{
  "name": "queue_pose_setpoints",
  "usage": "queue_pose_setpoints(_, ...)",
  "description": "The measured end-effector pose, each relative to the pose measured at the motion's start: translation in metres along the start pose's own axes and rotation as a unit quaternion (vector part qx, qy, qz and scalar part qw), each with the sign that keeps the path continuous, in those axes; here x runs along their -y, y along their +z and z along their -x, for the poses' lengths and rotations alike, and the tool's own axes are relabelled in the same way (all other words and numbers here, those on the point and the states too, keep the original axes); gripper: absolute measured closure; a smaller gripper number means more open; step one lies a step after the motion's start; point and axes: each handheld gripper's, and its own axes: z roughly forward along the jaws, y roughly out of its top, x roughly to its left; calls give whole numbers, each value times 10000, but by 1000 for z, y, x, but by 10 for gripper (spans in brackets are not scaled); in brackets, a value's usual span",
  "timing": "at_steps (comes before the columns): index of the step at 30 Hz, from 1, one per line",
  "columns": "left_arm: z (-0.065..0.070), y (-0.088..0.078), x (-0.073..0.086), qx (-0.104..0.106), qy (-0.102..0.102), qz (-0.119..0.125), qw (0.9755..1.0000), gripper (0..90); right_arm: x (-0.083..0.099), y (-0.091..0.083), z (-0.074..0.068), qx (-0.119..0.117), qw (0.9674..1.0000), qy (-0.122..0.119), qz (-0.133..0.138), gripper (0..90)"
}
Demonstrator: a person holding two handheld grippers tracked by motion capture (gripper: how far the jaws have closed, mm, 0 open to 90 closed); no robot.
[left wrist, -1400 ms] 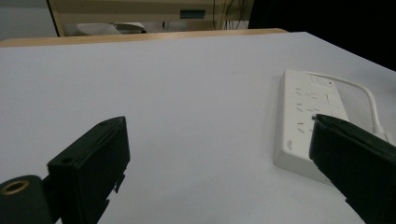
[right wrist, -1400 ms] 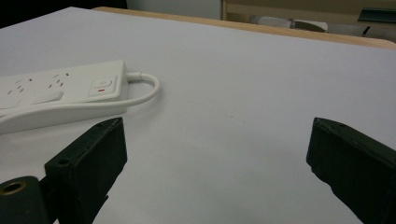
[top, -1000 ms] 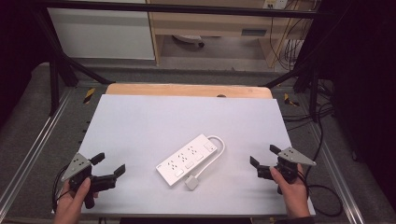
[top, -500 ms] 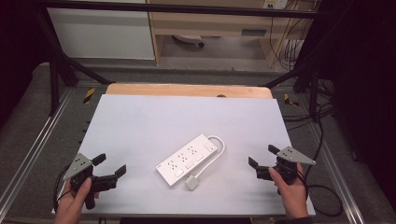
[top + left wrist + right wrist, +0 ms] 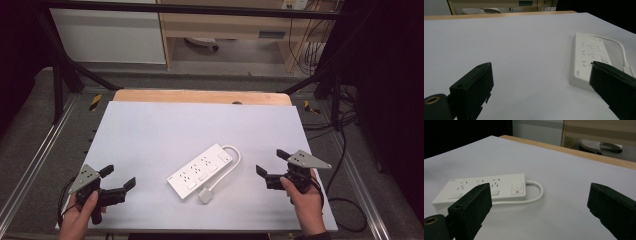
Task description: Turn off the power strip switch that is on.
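High view: nearest, the left gripper (image 5: 119, 180) and right gripper (image 5: 270, 164) sit wide open and empty either side of the power strip (image 5: 201, 170), barely shifted from a second ago, so nothing seems begun. Its plug (image 5: 205, 195) lies just beside it; the table (image 5: 165, 125) stretches beyond.

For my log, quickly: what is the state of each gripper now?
Left gripper: open, holding nothing.
Right gripper: open, holding nothing.
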Motion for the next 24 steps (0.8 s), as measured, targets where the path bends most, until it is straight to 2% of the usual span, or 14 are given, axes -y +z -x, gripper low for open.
queue_pose_setpoints(3,0,1,0,7,9,-25,10000,54,-9,4,-4,-7,10000,-94,3,54)
queue_pose_setpoints(10,1,0,0,47,52,-4,10000,54,-25,14,-11,0,9999,-146,75,48)
queue_pose_setpoints(13,2,0,0,70,42,-2,10000,54,-29,18,-13,33,9999,-119,88,40)
queue_pose_setpoints(17,2,1,0,62,29,-18,10000,55,-32,26,-16,209,9998,-16,26,33)
queue_pose_setpoints(24,2,1,0,70,40,-31,10000,55,-35,33,-21,102,9999,-75,67,34)
